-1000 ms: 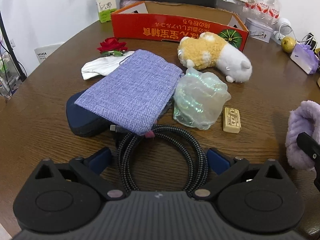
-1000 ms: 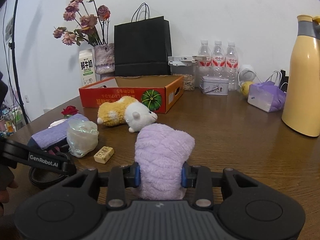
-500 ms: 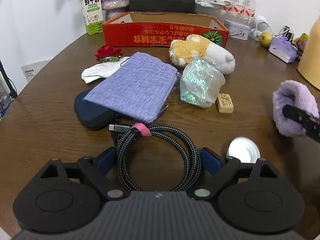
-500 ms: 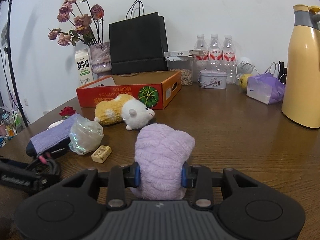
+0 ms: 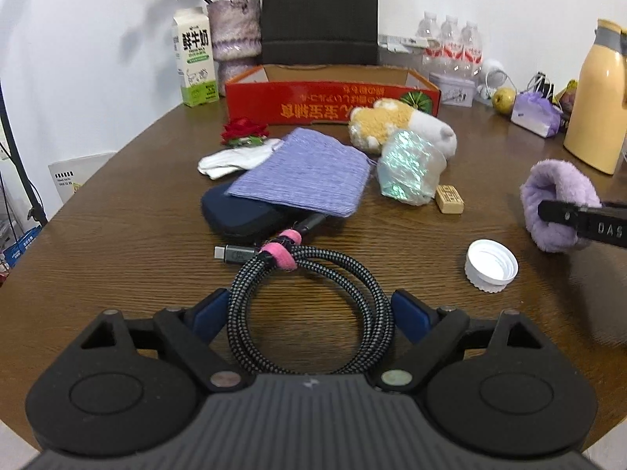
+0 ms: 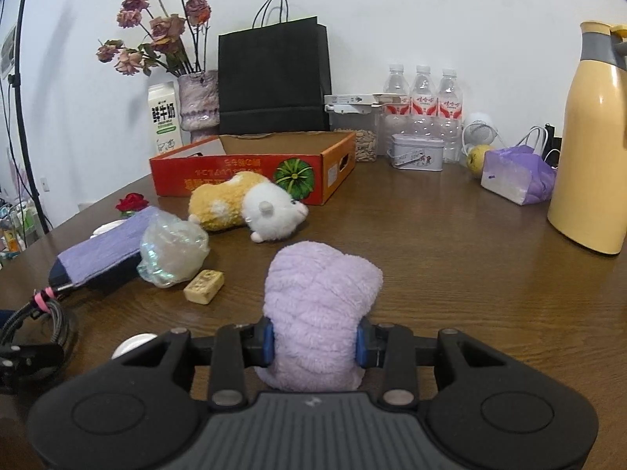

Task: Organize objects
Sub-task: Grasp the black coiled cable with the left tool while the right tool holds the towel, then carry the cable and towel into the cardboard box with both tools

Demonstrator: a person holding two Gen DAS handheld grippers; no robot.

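Note:
A coiled black braided cable [image 5: 274, 270] with a pink strap lies on the wooden table between the blue pads of my left gripper [image 5: 309, 313], and both pads touch the coil's sides. Its plug ends point at the dark blue case [image 5: 235, 215] under a purple woven pouch [image 5: 305, 172]. My right gripper [image 6: 313, 342] is shut on a fluffy purple cloth [image 6: 317, 293], held just above the table. In the left wrist view that purple cloth [image 5: 556, 192] hangs at the right. The open red cardboard box [image 6: 243, 164] stands at the back.
A plush hamster [image 6: 243, 203], an iridescent bag [image 5: 411, 168], a small beige block [image 5: 450, 197], a white cap [image 5: 491, 264], a white cloth [image 5: 235, 156] and a red rose [image 5: 245, 129] lie about. A yellow flask [image 6: 591, 156], bottles, milk carton and vase line the back.
My left gripper's jaws narrowed onto the coil and drew back toward the near edge, pulling the cable out from under the pouch. The white cap came into view. The right gripper kept still.

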